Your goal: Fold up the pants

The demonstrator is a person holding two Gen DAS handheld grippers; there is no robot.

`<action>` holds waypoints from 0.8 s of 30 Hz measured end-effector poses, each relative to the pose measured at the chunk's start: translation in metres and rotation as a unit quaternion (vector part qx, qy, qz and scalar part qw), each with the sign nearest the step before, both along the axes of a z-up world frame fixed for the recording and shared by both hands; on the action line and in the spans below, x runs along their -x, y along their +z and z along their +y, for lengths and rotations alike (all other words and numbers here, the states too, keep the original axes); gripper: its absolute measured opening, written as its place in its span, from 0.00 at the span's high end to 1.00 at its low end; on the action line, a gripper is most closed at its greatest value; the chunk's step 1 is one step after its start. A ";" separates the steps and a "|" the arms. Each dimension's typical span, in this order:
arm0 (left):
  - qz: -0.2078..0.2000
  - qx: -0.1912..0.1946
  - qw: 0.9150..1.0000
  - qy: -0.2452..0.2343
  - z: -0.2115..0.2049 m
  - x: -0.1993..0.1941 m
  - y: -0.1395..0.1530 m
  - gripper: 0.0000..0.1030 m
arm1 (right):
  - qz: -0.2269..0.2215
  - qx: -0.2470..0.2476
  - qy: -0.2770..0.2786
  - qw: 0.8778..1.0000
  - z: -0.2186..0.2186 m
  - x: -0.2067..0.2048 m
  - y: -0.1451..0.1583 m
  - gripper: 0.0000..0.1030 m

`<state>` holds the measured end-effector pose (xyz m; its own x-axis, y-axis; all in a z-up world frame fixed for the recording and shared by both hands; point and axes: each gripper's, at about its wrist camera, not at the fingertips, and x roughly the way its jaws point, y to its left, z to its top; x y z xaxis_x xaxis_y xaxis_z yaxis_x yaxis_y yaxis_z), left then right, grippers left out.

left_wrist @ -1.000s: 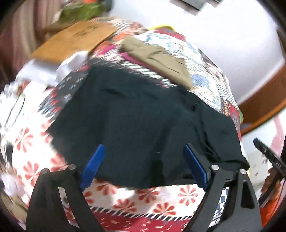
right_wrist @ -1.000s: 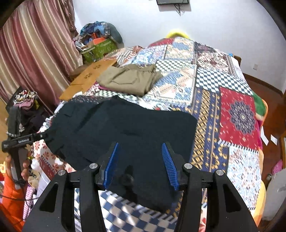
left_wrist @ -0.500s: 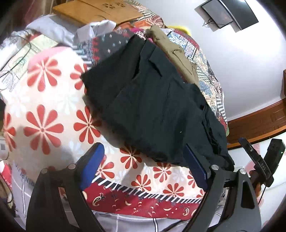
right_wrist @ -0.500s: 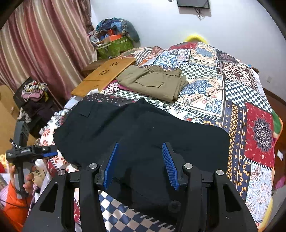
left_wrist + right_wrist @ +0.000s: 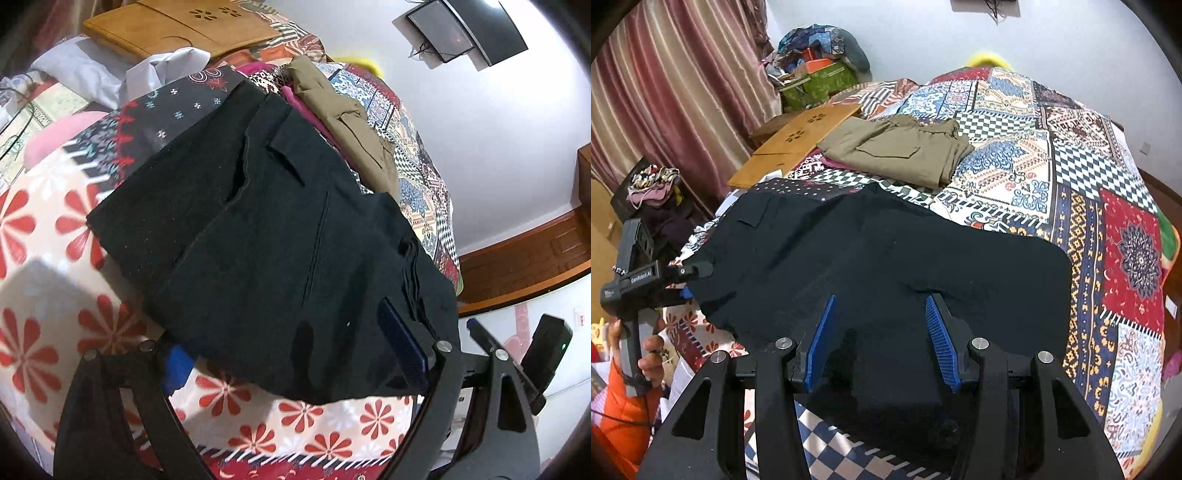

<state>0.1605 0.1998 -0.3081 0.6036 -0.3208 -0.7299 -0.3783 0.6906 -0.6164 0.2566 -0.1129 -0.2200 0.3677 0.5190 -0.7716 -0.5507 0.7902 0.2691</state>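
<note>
Black pants (image 5: 886, 258) lie spread across the near part of the patchwork bed, folded once lengthwise; they also show in the left wrist view (image 5: 266, 243). My left gripper (image 5: 291, 354) is open, its jaws astride the near edge of the pants, one blue pad half under the cloth; it also shows in the right wrist view (image 5: 683, 280) at the pants' left corner. My right gripper (image 5: 879, 339) is open and empty, low over the pants' near edge.
Folded khaki pants (image 5: 897, 151) lie farther up the bed on the quilt (image 5: 1108, 221). A wooden lap tray (image 5: 798, 144) sits at the bed's left edge. Curtains and a pile of clothes (image 5: 650, 181) stand to the left.
My left gripper has moved in low to the pants' near edge, and the cloth now lies between its jaws. My right gripper has moved a little closer over the pants.
</note>
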 end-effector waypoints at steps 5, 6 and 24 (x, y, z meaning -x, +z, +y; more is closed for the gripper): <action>0.006 -0.032 0.999 0.012 0.010 -0.012 -0.003 0.19 | 0.011 0.001 0.003 1.000 0.001 -0.001 -0.007 0.55; 0.012 -0.049 0.999 0.016 0.013 -0.014 -0.004 0.24 | 0.012 0.003 0.004 1.000 0.001 -0.001 -0.008 0.55; 0.014 -0.057 0.998 -0.001 -0.002 -0.031 -0.020 0.29 | 0.036 0.006 0.007 0.999 0.002 -0.003 -0.027 0.55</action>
<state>0.1911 0.1976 -0.3277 0.5824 -0.2363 -0.7778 -0.3923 0.7563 -0.5235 0.2592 -0.1105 -0.2470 0.3035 0.5149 -0.8018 -0.5410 0.7858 0.2998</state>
